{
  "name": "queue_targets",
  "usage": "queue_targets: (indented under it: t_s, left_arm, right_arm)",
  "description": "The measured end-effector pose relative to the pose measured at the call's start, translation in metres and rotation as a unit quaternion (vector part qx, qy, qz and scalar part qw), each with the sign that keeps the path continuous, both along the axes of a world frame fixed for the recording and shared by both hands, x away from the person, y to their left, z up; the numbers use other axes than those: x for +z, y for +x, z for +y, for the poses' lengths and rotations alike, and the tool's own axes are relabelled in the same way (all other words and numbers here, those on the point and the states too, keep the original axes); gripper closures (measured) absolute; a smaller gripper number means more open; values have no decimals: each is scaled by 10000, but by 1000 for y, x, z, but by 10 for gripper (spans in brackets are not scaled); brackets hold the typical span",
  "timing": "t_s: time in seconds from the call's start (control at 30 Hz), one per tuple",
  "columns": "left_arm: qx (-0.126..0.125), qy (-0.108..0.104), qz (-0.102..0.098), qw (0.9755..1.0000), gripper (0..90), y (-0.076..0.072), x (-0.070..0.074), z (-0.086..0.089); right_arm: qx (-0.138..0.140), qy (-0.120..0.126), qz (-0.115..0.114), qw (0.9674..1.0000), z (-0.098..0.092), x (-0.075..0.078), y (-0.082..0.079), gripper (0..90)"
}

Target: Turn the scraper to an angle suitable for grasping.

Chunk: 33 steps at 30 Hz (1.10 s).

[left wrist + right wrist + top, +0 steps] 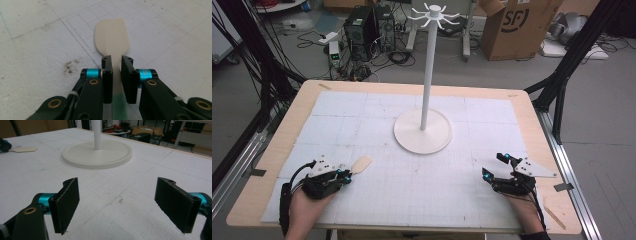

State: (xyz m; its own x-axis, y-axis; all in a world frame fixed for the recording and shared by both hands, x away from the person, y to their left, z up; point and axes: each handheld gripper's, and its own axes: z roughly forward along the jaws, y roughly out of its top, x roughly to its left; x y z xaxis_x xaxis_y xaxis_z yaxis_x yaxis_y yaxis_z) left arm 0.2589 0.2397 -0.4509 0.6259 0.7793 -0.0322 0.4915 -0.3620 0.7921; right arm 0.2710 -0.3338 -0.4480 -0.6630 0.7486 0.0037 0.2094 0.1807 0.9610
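In the left gripper view we see our left gripper [117, 65] pinching a cream spatula [112, 40] whose handle turns green; right gripper [120, 202] jaws wide.

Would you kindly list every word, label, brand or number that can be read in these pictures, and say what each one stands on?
"SF": printed on the side of the cardboard box on the floor beyond the table, seen in the high view.
Small green display on the white device on the floor: too small to read.
Nothing is written on the spatula, the white stand or the gridded mat.
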Motion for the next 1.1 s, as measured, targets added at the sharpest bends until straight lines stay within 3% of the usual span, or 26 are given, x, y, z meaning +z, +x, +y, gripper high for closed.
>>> queue_targets:
  t_s: [0.17, 0.33, 0.53, 0.6, 0.67, 0.7, 0.77, 0.8, 0.83, 0.87, 1.0, 1.03, 1.07, 1.1]
  left_arm:
    - [-166, 58, -30, 9998, 807, 2, 5, -2]
    - [-542, -24, -144, 9984, 809, 8, 19, -15]
    - [-1148, -53, -156, 9933, 810, 19, 37, -48]
    - [-1386, 11, -147, 9902, 812, 24, 42, -62]
    - [-1697, 43, -136, 9854, 813, 29, 48, -85]
    - [-1697, 43, -136, 9854, 813, 29, 48, -85]
    - [-1926, 42, -127, 9812, 813, 33, 51, -101]
    - [-2166, 83, -122, 9761, 814, 37, 54, -117]
    - [-2166, 83, -122, 9761, 814, 37, 54, -117]
    - [-2260, 63, -116, 9740, 814, 39, 55, -125]
    - [-2700, 103, -77, 9628, 814, 50, 56, -155]
    - [-2909, 131, -24, 9567, 814, 54, 55, -168]
    - [-2909, 131, -24, 9567, 814, 54, 55, -168]
    - [-3080, 213, 18, 9511, 814, 58, 54, -181]
  right_arm:
    - [-13, 10, 21, 10000, 0, 0, 0, 193]
    - [-2, 19, 20, 10000, 0, 0, 0, 193]
    - [-6, 15, 20, 10000, 0, 0, 0, 193]
    - [-6, 15, 19, 10000, 0, 0, 0, 193]
    - [-9, 13, 19, 10000, 0, 0, 0, 193]
    - [-5, 15, 20, 10000, 0, 0, 0, 193]
    - [-10, 22, 26, 10000, 0, 0, 0, 193]
    - [-11, 23, 30, 10000, 0, 0, 0, 193]
    - [-11, 23, 30, 10000, 0, 0, 0, 193]
    - [-24, 41, 29, 10000, 0, 0, 0, 193]
    - [-65, 92, 33, 9999, -1, 0, 0, 193]
    - [-80, 92, 19, 9999, -2, 0, 0, 193]
    - [-99, 101, 23, 9999, -2, 0, 0, 193]
    - [-117, 138, 50, 9998, -2, 0, 0, 193]
